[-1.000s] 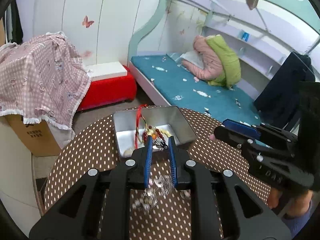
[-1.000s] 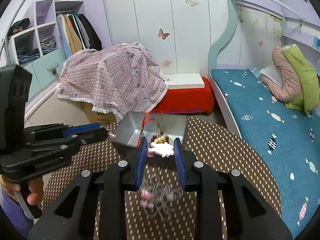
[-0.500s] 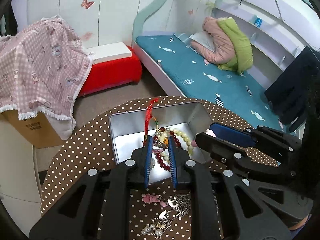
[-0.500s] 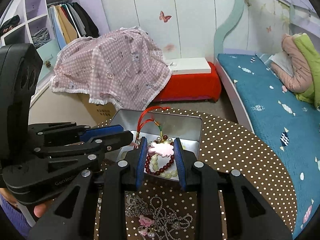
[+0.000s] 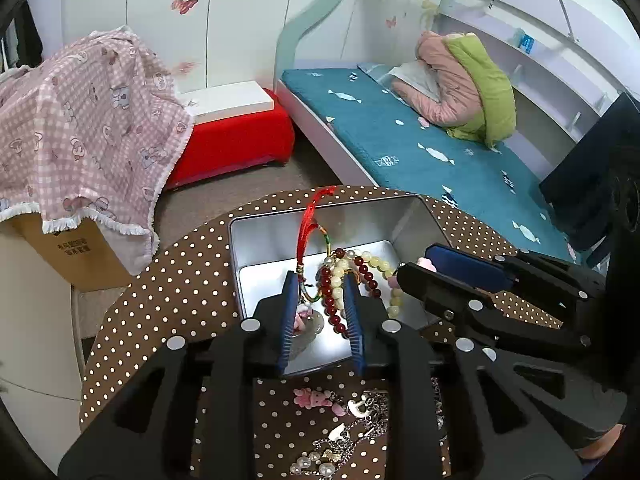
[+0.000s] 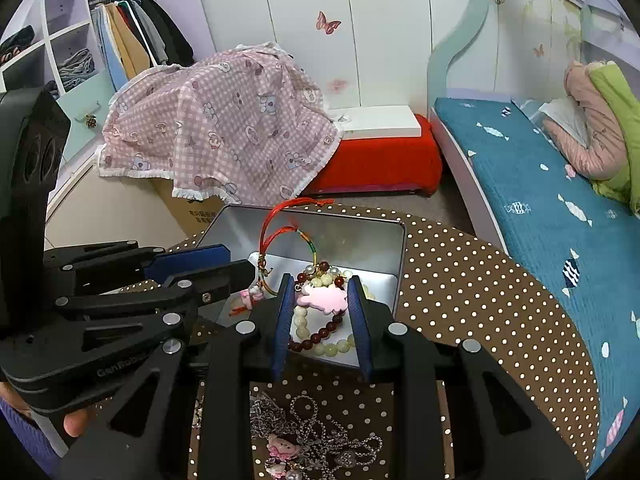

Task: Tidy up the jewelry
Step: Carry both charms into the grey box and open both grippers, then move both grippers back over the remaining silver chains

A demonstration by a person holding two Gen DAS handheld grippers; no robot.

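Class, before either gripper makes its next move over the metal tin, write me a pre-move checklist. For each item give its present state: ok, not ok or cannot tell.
1. Right gripper has the pink charm between its fingers: ok.
2. Charm is over the metal tin, not over the table: ok.
3. Left gripper is free of jewelry: not ok, beads and cord sit between its fingers; whether it is gripping them, cannot tell.
4. Red cord lies fully inside the tin: not ok, its loop sticks up.
5. Loose chains on the dotted tablecloth are tidied: not ok.
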